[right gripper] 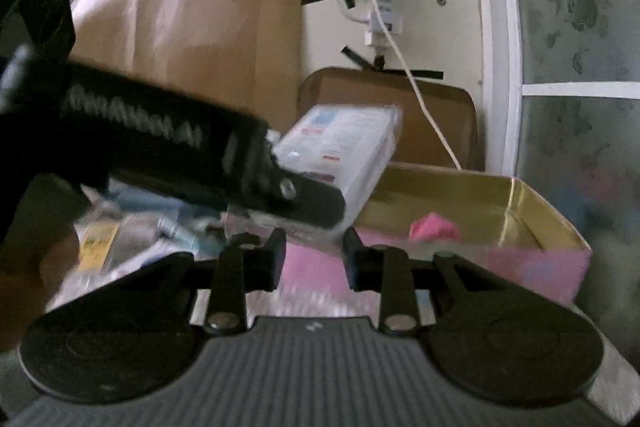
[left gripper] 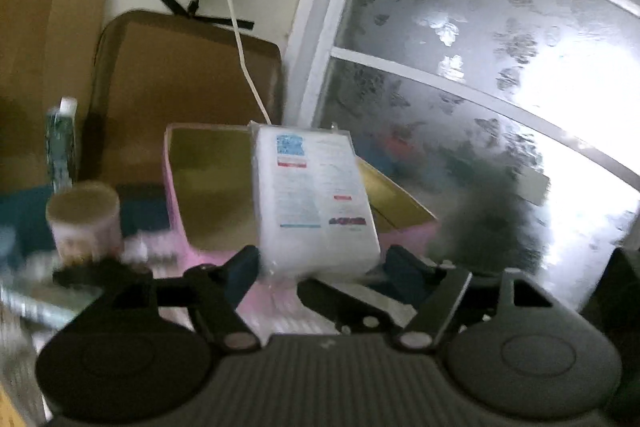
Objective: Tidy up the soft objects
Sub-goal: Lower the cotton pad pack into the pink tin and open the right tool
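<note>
White plastic-wrapped tissue pack (left gripper: 312,199), one in count, showed blue and red print on its label side; the wrap was clear and glossy. In the left wrist view it sat between the fingers of the left gripper (left gripper: 320,263), tilted, its lower end at the finger pads and its far end over the box (left gripper: 208,187). Whether the pads pressed it could not be told; the jaws stood fairly wide. In the right wrist view the same pack hung above the near left rim of the box, with the left gripper's black finger across its lower edge.

One box seen: pink outside, gold inside, open-topped. One small pink item (right gripper: 434,227) lay inside it. One paper cup (left gripper: 84,219) stood left of the box.

Right gripper (right gripper: 314,259): jaws narrow, nothing between them, near side of the box.
</note>
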The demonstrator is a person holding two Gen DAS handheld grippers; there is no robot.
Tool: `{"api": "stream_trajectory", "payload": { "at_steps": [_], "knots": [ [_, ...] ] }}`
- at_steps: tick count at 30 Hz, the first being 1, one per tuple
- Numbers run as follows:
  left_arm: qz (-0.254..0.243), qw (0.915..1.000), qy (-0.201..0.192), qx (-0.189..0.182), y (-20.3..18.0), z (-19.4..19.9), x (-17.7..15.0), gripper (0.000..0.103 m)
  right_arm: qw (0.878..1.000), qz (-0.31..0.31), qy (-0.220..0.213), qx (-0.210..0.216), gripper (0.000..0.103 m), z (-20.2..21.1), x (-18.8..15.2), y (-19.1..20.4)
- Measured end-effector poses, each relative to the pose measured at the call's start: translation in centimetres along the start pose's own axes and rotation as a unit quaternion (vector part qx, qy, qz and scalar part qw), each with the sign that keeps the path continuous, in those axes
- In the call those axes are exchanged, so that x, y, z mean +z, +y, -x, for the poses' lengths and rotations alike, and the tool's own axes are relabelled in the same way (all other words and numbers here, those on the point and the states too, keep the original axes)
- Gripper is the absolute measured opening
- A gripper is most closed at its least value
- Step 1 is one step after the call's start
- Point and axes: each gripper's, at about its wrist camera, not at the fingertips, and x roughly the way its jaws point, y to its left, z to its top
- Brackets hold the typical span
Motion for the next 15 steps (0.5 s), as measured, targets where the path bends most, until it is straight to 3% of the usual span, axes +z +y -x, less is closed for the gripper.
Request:
{"api": "stream_trajectory", "payload": {
  "at_steps": [2,4,7,10,12,15],
  "knots": [
    [-0.001,0.9998,0.003,0.022,0.7,-2.4,1.2,0.082,1.000,-0.008,-0.001,-0.005,0.035,-2.0,0.7,-1.1],
    [-0.003,0.9987,-0.002,0.051,1.3,-4.6,1.8,0.098,1.000,-0.020,0.005,-0.016,0.035,-4.6,0.9,-2.2],
    [0.005,0.9958,0.000,0.092,2.1,-6.9,1.9,0.100,0.997,-0.019,0.017,-0.069,0.039,-7.4,0.6,-2.8],
    [0.025,0.9968,-0.005,0.076,2.4,-5.9,1.1,0.099,0.994,-0.041,0.035,-0.095,0.041,-8.3,0.1,-3.9],
    [0.021,0.9972,-0.025,0.067,1.9,-3.8,0.0,0.099,0.994,-0.068,0.022,-0.088,0.048,-6.6,-0.4,-4.4],
    [0.020,0.9975,-0.047,0.049,1.9,0.4,-2.4,0.099,0.992,-0.085,-0.005,-0.090,0.049,-4.3,-1.1,-4.0]
  ]
}}
